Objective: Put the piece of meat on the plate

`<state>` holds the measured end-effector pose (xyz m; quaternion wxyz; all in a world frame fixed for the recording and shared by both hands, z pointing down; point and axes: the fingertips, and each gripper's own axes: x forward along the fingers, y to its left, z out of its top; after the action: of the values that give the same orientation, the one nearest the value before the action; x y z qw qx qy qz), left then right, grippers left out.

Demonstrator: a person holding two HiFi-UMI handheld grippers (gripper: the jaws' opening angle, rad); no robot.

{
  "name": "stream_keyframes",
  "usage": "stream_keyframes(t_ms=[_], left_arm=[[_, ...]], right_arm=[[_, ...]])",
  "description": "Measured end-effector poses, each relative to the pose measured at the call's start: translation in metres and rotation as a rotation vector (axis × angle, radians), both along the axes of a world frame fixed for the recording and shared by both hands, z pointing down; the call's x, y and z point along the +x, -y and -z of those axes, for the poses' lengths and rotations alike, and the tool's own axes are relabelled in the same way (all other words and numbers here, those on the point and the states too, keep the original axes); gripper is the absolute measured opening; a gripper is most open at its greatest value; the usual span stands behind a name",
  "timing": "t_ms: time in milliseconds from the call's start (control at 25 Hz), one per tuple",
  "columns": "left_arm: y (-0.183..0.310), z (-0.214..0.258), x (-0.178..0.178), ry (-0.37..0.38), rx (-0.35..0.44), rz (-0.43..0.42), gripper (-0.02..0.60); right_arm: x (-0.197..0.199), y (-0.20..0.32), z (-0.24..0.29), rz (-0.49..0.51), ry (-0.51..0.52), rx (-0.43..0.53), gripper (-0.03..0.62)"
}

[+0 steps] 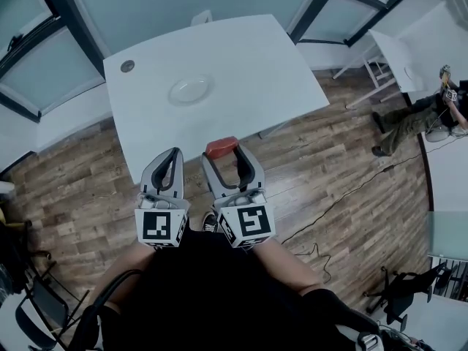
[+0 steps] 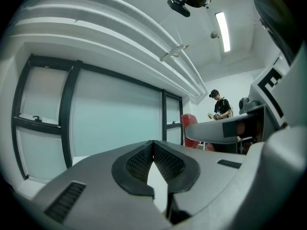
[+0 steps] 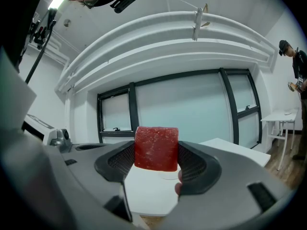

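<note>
Transport step: your right tongs (image 1: 227,154) grip the red meat cube (image 3: 156,148) near the table (image 1: 248,64) edge, while your left tongs (image 1: 172,156) are pinched together, empty. Next you'd likely reach forward over the white plate (image 1: 190,90), lower, then release.

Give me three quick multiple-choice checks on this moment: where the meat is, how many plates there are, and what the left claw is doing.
1. Where is the red block-shaped piece of meat?
A. On the plate
B. Between the jaws of the right claw
C. On the floor

2. How many round white plates stand on the white table?
A. One
B. Two
C. Three

3. What state is the left claw in?
A. Shut and empty
B. Wide open
C. Shut on the meat

Answers:
1 B: the right gripper view shows the jaws pressing the meat's sides.
2 A: the head view shows a single plate.
3 A: its jaw tips meet with nothing between them.
</note>
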<state>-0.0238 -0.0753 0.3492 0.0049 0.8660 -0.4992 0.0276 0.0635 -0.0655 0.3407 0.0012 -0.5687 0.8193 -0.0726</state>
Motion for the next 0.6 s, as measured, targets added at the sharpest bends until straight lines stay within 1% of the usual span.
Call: stream_keyframes(t_ms=[320,600], left_arm=[[0.056,-0.004,-0.011,-0.001,-0.025,-0.042,0.003],[0.092,-0.008,-0.022,-0.012,-0.042,-0.077,0.003]], right_arm=[[-0.014,0.055,-0.006,-0.029,-0.02,-0.028,0.281],[-0.029,0.091,-0.012,-0.053,-0.046,-0.057,0.281]])
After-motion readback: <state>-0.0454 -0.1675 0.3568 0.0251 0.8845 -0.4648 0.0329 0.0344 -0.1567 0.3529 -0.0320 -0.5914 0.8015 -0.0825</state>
